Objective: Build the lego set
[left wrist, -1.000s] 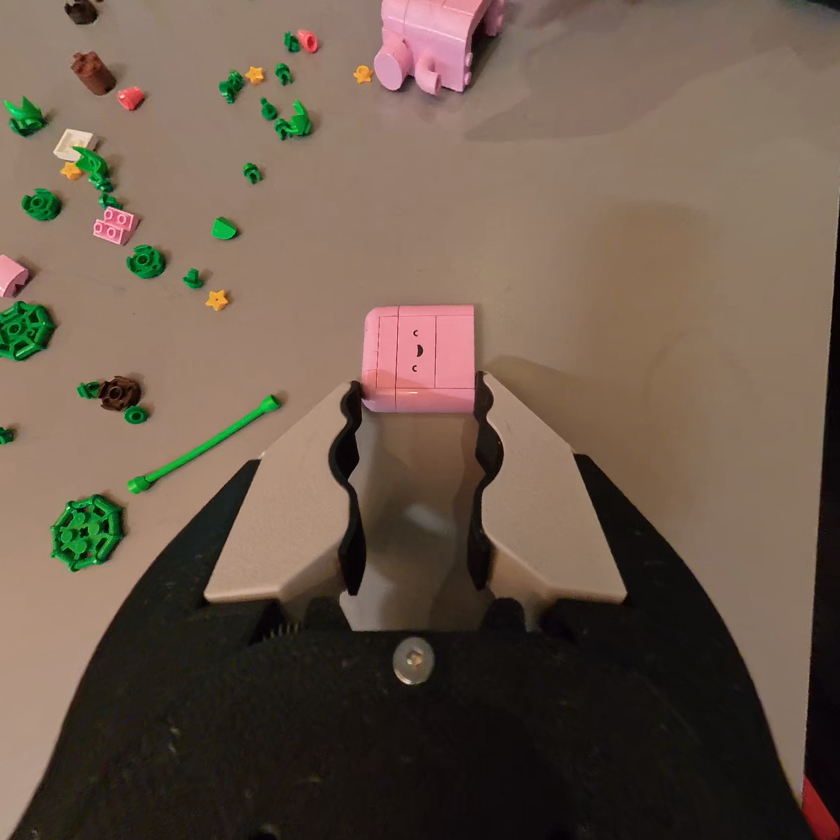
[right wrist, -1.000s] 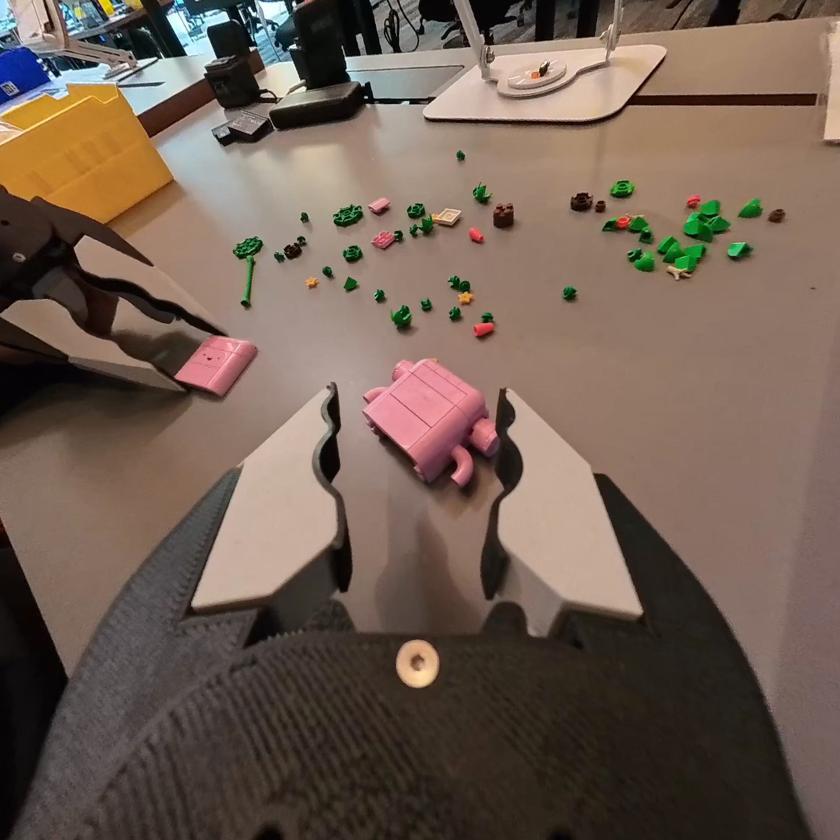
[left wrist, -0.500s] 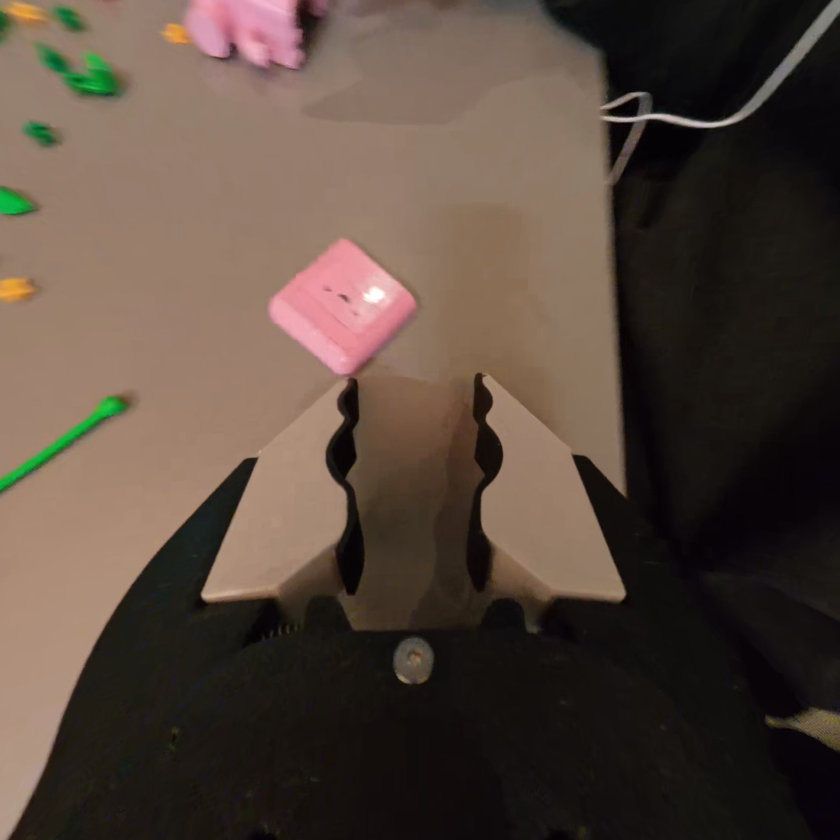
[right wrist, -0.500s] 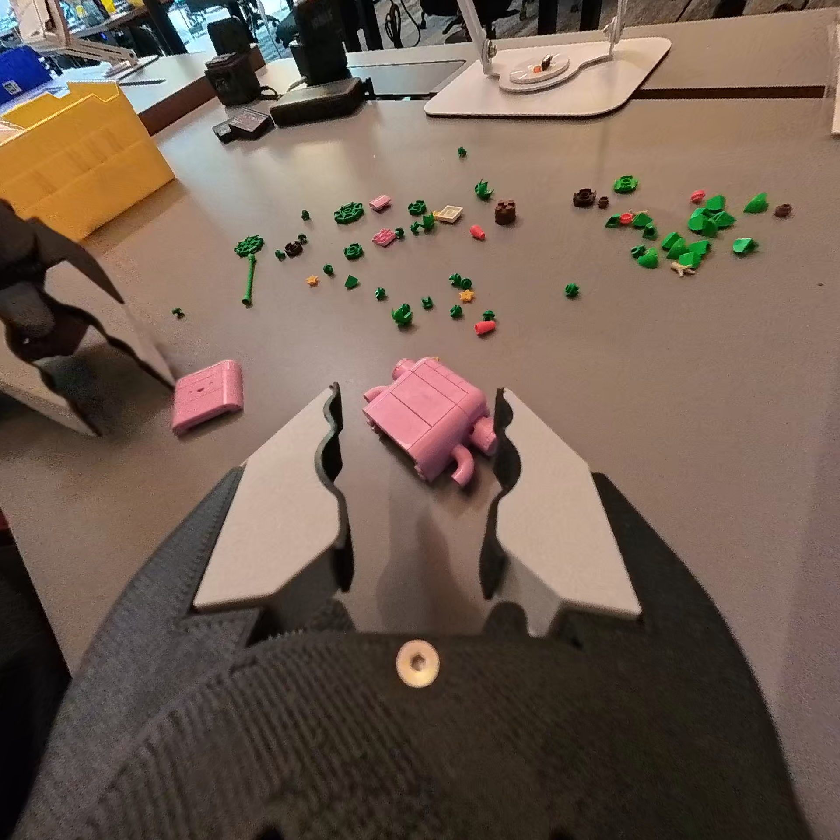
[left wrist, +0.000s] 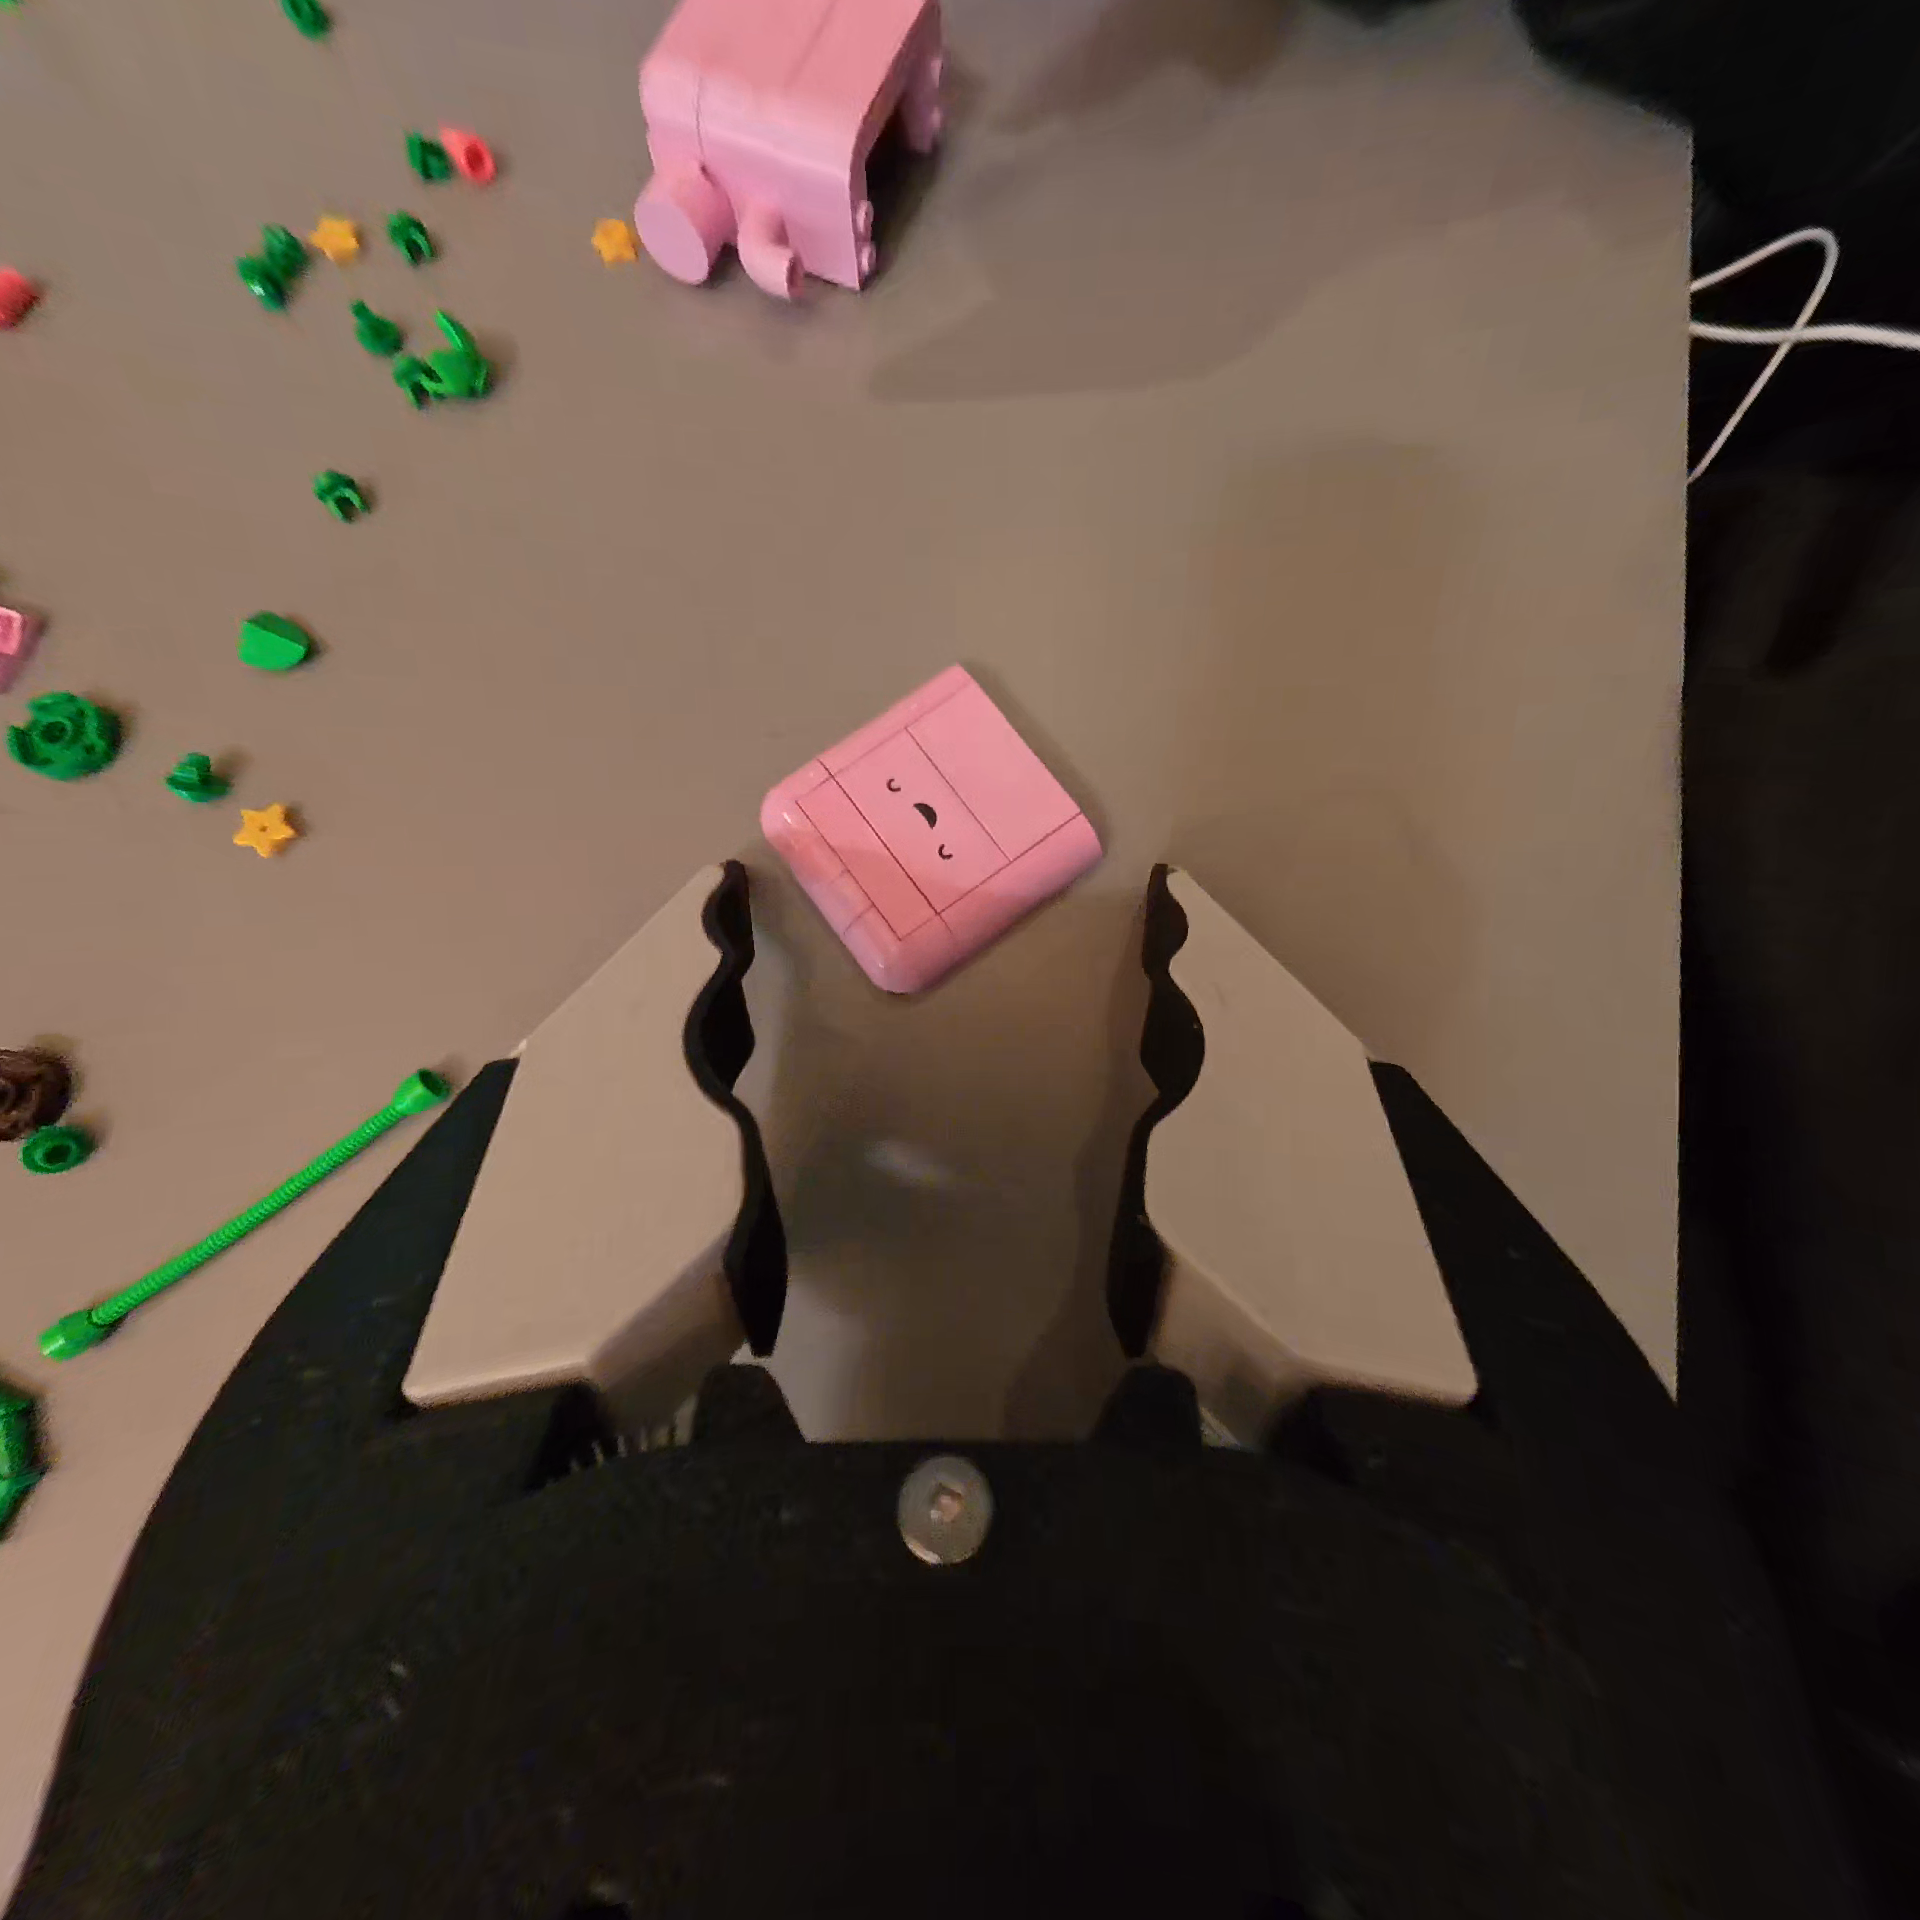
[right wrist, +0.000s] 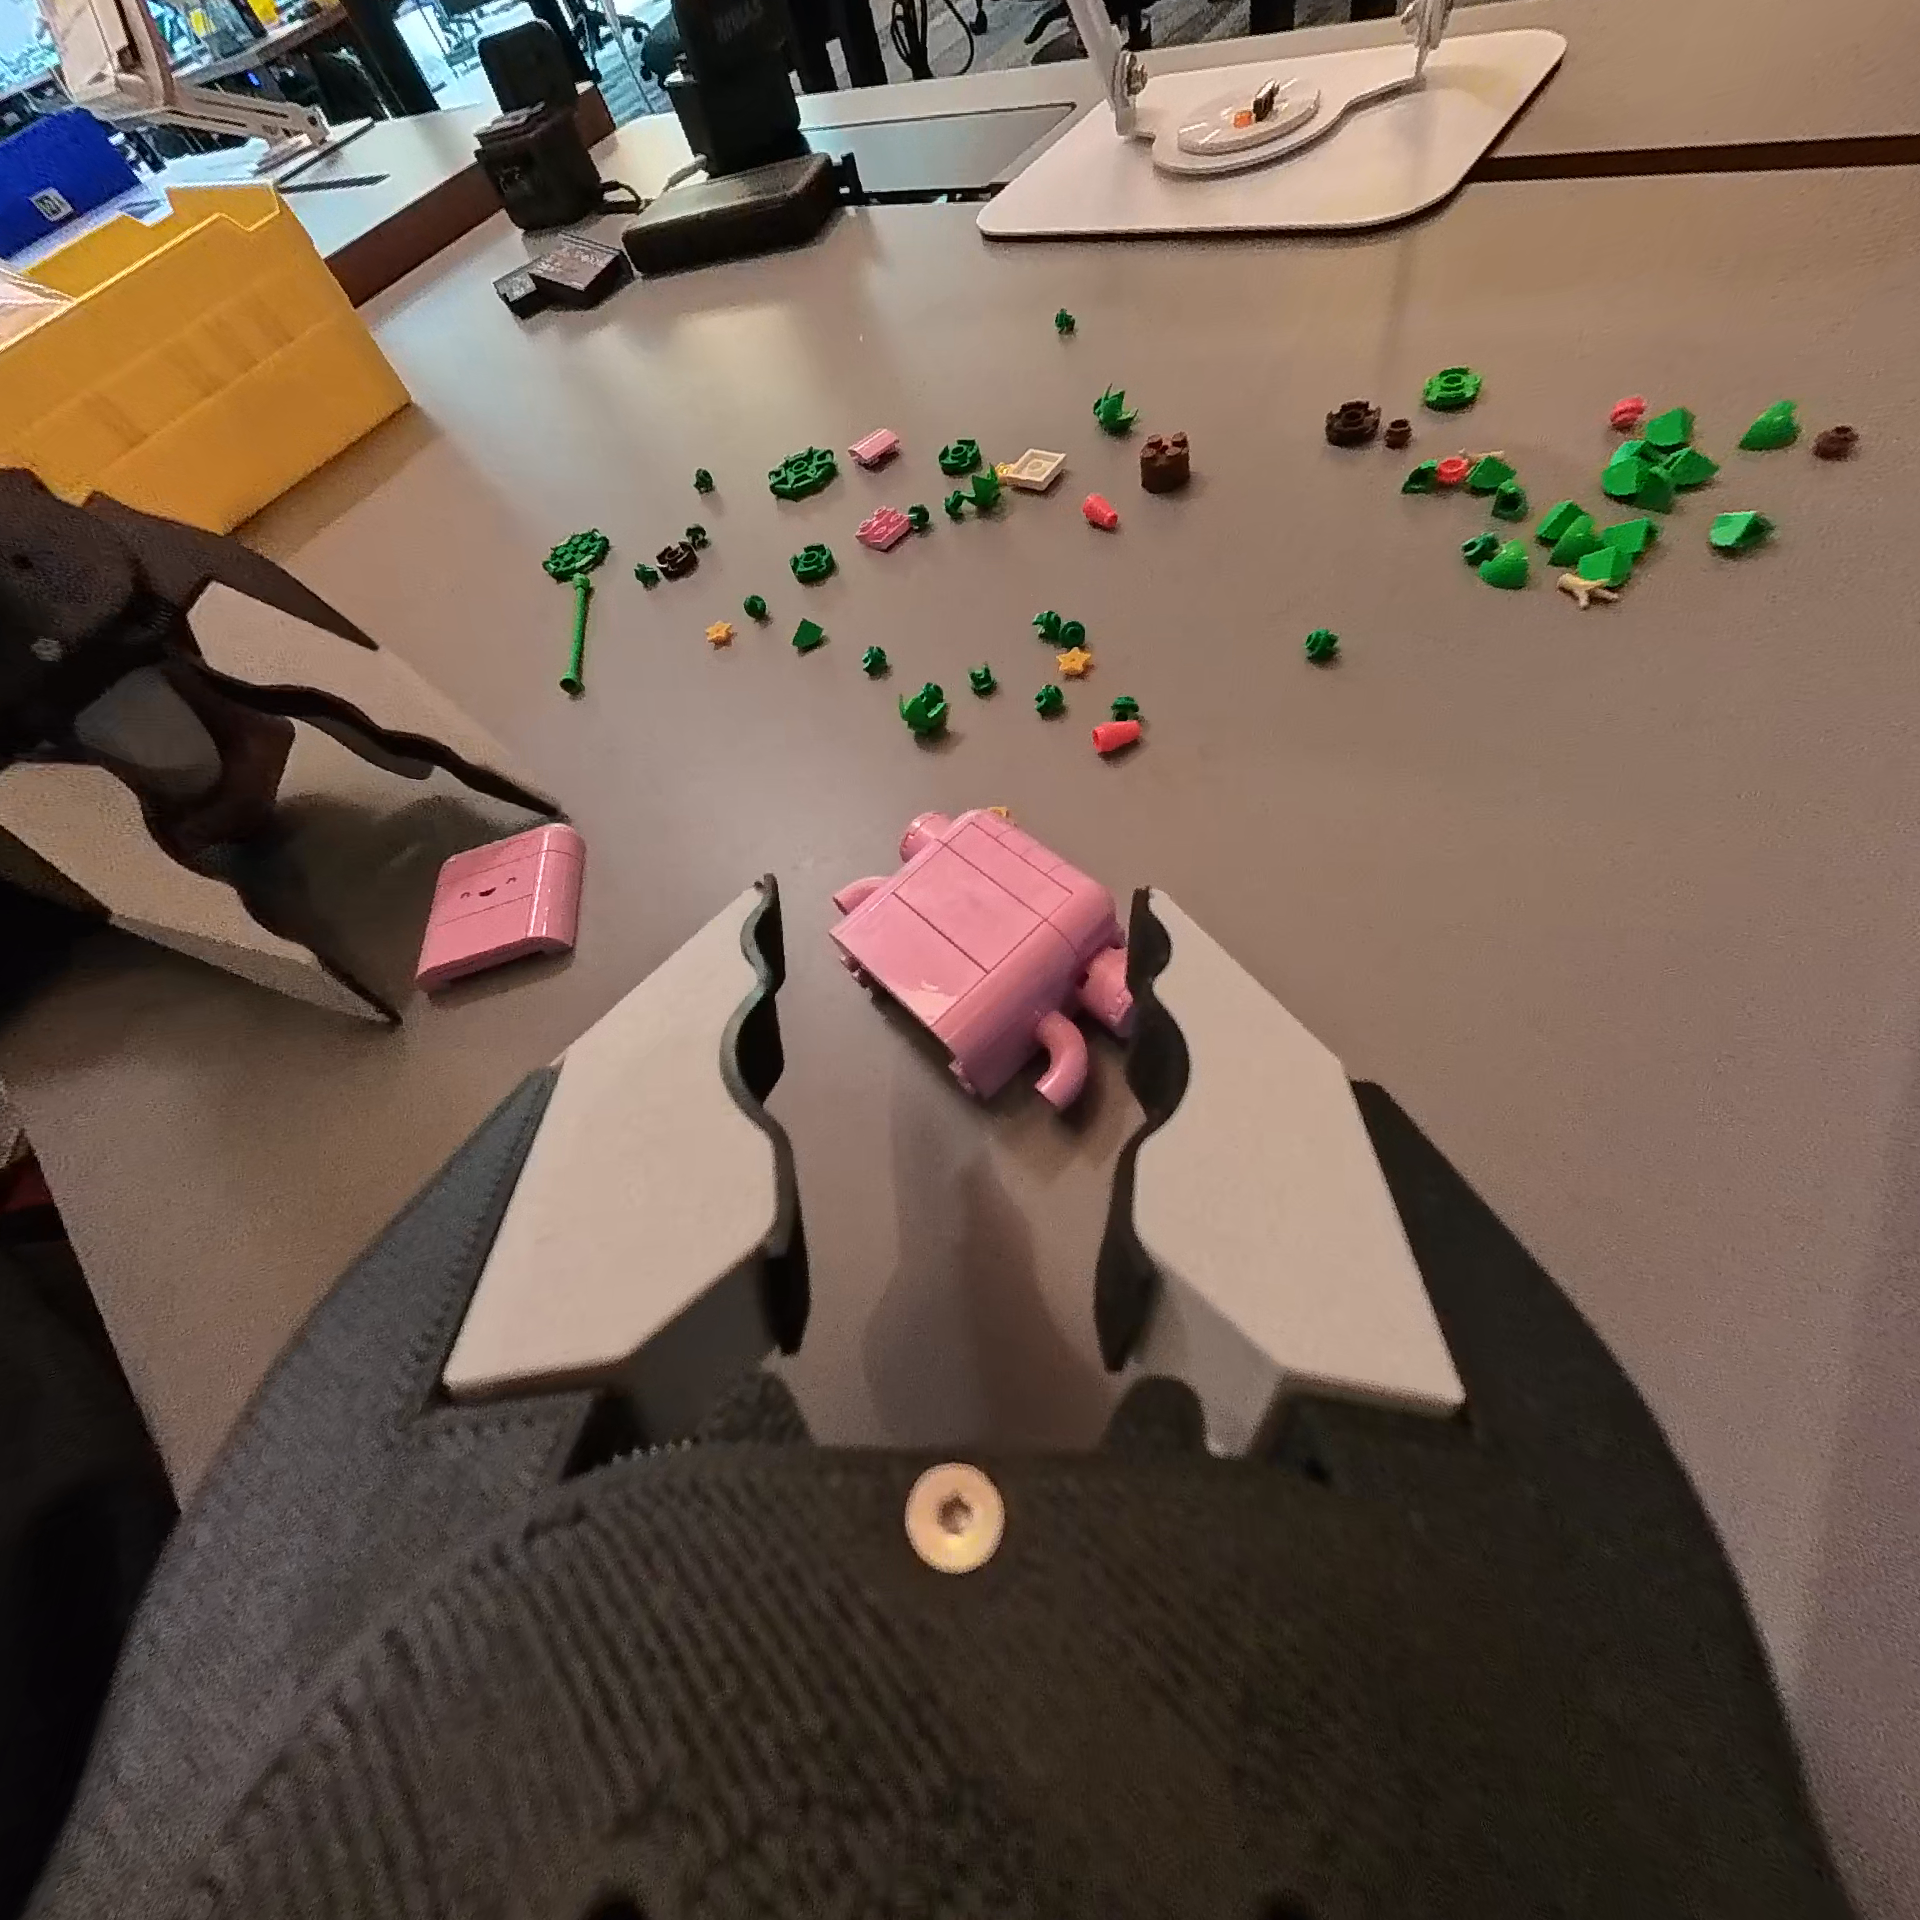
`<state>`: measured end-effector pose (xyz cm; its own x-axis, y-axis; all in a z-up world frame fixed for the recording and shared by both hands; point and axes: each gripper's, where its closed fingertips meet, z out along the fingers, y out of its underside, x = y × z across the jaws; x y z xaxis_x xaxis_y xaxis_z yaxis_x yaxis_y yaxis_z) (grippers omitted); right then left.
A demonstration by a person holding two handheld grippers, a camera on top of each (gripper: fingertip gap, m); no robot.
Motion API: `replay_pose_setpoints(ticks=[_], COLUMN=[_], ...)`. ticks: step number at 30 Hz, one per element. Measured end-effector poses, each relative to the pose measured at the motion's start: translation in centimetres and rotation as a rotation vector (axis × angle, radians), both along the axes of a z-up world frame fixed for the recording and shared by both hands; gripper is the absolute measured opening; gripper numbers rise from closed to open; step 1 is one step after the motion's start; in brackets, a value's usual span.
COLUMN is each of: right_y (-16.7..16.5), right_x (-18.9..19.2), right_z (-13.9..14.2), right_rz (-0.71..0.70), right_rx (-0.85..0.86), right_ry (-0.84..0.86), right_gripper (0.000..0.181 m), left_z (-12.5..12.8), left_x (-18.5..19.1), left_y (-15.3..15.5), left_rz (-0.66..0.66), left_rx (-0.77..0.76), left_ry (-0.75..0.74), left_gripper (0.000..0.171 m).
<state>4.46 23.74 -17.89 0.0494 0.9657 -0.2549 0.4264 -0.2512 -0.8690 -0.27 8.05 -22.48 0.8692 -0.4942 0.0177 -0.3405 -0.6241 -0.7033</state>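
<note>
A flat pink face block (left wrist: 930, 826) with small drawn features lies on the grey table, turned diagonally. It also shows in the right wrist view (right wrist: 504, 917). My left gripper (left wrist: 943, 878) is open, its tips on either side of the block's near corner, not touching it. It shows at the left of the right wrist view (right wrist: 473, 909). A pink body assembly (right wrist: 977, 977) with round stubs lies on the table; it also shows at the top of the left wrist view (left wrist: 784, 140). My right gripper (right wrist: 951, 899) is open around it, empty.
Many small green, brown, red and yellow pieces are scattered over the table (right wrist: 935, 582). A green stem rod (left wrist: 244, 1216) lies left of my left gripper. The table edge (left wrist: 1683, 727) runs close on the right. A yellow bin (right wrist: 177, 353) stands far left, a white stand base (right wrist: 1268, 135) at the back.
My left gripper let go of the pink face block, swung away, then came back and opened wider; the block now lies turned diagonally. My right gripper stayed open around the pink body.
</note>
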Motion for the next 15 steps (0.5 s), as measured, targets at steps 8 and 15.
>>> replay_pose_setpoints(ticks=[8,15], right_y=[0.0,0.3], right_x=[0.0,0.0], right_z=[-0.1,0.4], right_rz=[-0.003,-0.017], right_rx=[0.009,-0.009], right_ry=[-0.004,0.023], right_gripper=[0.058,0.059], left_z=[0.2,0.6], left_x=[-1.0,-1.1], left_y=[0.7,0.7], left_rz=[0.085,0.086], left_rx=[0.002,0.039], left_ry=[-0.036,-0.028], left_gripper=[0.087,0.085])
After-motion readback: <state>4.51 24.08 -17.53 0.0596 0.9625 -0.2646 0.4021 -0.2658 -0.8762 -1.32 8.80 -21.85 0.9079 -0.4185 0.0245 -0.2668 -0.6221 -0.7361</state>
